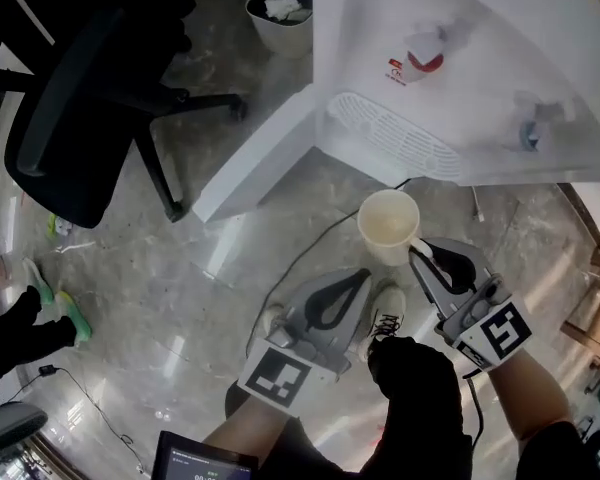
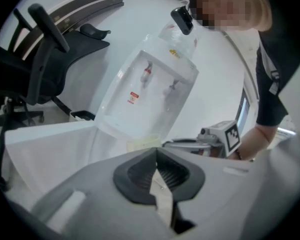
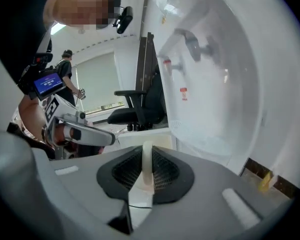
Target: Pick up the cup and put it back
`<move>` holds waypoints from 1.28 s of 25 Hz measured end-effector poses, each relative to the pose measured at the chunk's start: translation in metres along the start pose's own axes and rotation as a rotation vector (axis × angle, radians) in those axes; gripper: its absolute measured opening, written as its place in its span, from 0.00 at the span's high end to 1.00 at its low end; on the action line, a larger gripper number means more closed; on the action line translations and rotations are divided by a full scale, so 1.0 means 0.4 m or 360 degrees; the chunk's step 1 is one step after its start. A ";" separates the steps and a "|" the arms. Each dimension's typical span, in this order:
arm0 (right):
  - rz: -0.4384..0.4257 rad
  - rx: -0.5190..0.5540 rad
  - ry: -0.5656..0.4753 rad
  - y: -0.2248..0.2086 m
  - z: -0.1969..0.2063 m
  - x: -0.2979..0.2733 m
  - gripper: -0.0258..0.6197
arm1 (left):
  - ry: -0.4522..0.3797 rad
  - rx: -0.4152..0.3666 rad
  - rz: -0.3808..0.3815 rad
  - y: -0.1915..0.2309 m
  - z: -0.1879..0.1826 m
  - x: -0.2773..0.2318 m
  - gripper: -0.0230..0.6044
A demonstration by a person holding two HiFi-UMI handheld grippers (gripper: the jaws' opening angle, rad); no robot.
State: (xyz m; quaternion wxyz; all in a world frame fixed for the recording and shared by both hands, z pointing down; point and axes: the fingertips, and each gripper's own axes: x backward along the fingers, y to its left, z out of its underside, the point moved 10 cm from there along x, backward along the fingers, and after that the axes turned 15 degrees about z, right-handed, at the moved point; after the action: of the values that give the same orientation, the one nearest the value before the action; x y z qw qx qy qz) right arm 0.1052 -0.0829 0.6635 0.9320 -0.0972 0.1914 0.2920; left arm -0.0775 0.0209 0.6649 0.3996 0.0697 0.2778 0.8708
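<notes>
A cream paper cup [image 1: 388, 223] hangs above the floor in front of the white water dispenser [image 1: 460, 68]. My right gripper [image 1: 417, 251] is shut on the cup's near wall. In the right gripper view the cup wall [image 3: 147, 160] stands edge-on between the dark pads of the right gripper [image 3: 146, 156]. My left gripper [image 1: 363, 276] is beside it on the left, shut with nothing held. Its tips meet in the left gripper view [image 2: 156, 156], where the cup [image 2: 142, 144] shows just beyond them.
The dispenser's drip grille [image 1: 395, 138] lies under a red tap [image 1: 423, 53] and a blue tap [image 1: 530, 133]. A black office chair [image 1: 70, 98] stands at left and a waste bin [image 1: 280, 8] at the top. A cable [image 1: 300, 258] runs over the marble floor.
</notes>
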 end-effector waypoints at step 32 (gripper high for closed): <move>0.0715 -0.0068 0.0202 -0.334 0.547 -0.705 0.89 | -0.0017 -0.0152 0.0462 0.308 0.106 -0.101 0.96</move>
State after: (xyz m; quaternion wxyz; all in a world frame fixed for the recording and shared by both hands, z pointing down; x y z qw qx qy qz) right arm 0.0352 -0.2699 0.9880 0.8275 -0.0900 0.2601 0.4894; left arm -0.1169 -0.0554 0.7711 0.2739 0.0948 0.2207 0.9313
